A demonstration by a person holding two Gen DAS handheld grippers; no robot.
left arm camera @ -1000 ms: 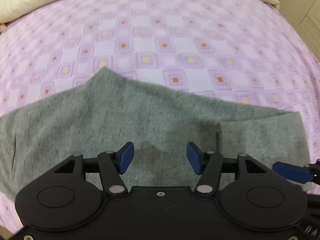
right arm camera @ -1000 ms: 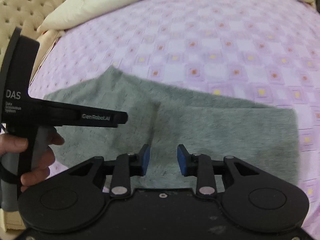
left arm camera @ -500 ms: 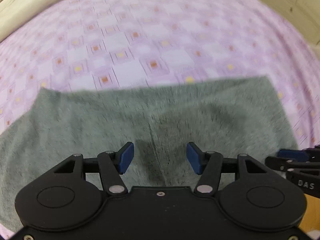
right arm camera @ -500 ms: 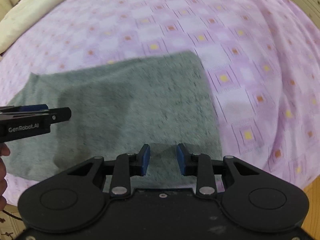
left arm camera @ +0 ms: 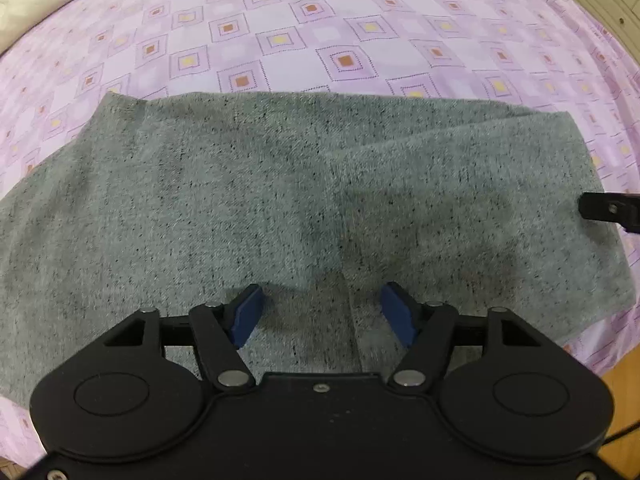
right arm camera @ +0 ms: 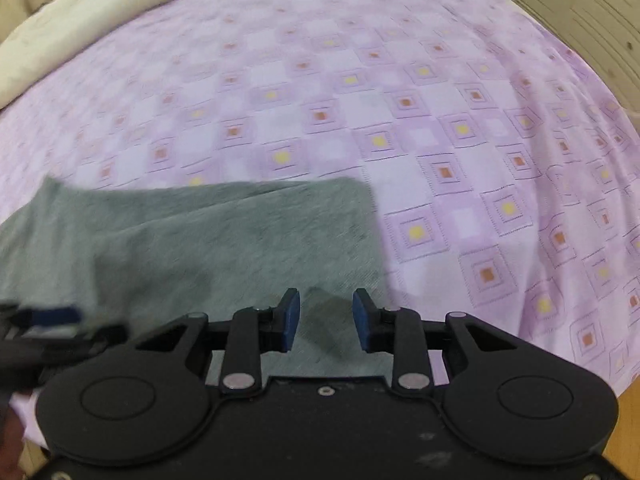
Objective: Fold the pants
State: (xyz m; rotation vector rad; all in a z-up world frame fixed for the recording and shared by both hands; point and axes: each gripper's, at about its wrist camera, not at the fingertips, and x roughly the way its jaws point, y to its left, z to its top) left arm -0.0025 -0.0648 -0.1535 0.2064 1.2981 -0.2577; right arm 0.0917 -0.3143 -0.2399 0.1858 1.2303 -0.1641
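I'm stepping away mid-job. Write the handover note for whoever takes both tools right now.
Left tool: open, jaws just widened, nothing between the pads, hovering over the middle of the grey pants.
Right tool: open, empty, above the pants' right end near the bed edge.
Pants lie flat on the purple bedsheet, one layer already folded over along a seam.
Left to do: grip the near edge and make the next fold.

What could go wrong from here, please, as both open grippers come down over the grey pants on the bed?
1. The pants lie in overlapping layers; the left gripper, whose jaws have just been opening with nothing pinched between them, might catch only the top layer.
2. The right gripper hangs near the garment's right edge and could pinch the purple bedsheet too.
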